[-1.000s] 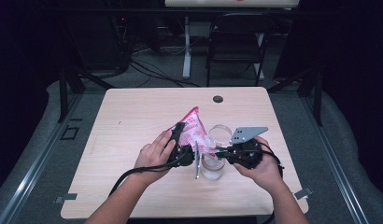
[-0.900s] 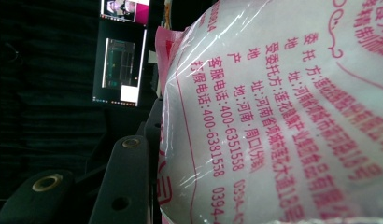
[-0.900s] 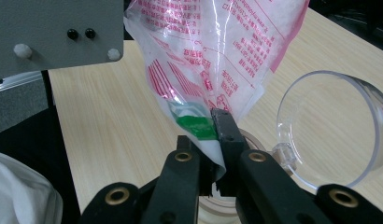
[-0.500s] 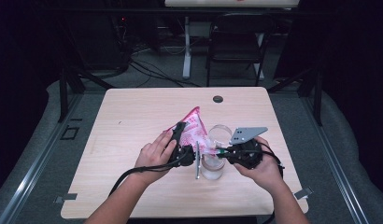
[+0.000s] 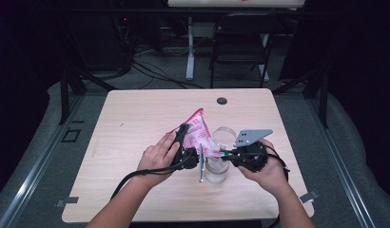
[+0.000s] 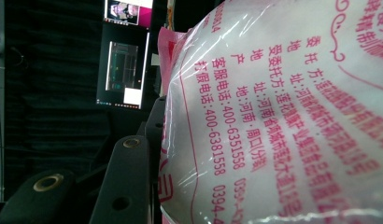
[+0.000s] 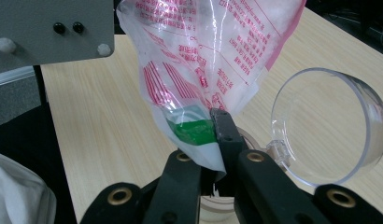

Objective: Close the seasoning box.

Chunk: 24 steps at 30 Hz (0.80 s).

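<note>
Above the jar [image 5: 216,168], both grippers' fingers [image 7: 224,135] clamp the tilted pink bag [image 5: 197,129] between them.

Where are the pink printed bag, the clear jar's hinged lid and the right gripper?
pink printed bag [image 5: 197,129], high view, upper printed face.
hinged lid [image 7: 327,126], right gripper view, clear disc's middle.
right gripper [image 7: 213,140], right gripper view, between fingertips.

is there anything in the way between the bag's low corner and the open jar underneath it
Nothing visible blocks it. The bag hangs with its low corner pinched in the right gripper just above the jar. The hinged clear lid is swung open to one side, off the mouth. The left gripper holds the bag higher up.
</note>
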{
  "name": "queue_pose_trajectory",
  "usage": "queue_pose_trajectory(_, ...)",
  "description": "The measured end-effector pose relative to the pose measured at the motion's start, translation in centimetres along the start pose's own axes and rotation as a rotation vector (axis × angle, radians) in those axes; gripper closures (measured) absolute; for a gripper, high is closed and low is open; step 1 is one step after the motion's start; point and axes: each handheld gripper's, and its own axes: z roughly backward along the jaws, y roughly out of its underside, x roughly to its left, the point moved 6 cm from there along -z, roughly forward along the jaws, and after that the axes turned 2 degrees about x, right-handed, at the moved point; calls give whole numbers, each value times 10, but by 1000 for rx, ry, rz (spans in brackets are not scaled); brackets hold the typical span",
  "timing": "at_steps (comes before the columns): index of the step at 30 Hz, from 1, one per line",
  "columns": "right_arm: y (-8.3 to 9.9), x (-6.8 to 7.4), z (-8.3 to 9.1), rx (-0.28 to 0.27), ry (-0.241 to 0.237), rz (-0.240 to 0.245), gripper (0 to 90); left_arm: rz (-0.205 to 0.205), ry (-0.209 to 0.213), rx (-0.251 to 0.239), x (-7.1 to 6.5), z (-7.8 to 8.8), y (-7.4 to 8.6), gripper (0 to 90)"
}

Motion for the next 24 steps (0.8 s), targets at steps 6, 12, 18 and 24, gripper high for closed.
queue_pose_trajectory(6, 0, 0, 0, 0, 0, 1, 896, 0, -1, 0, 0, 0, 0, 615)
queue_pose_trajectory(12, 0, 0, 0, -1, 0, 1, 896, 0, 0, -1, 0, 0, 0, 615)
queue_pose_trajectory(18, 0, 0, 0, -3, 4, 2, 896, 1, -3, -4, 0, 0, 0, 616)
queue_pose_trajectory(24, 0, 0, 0, -4, 5, 3, 896, 1, -4, -4, 1, 0, 0, 616)
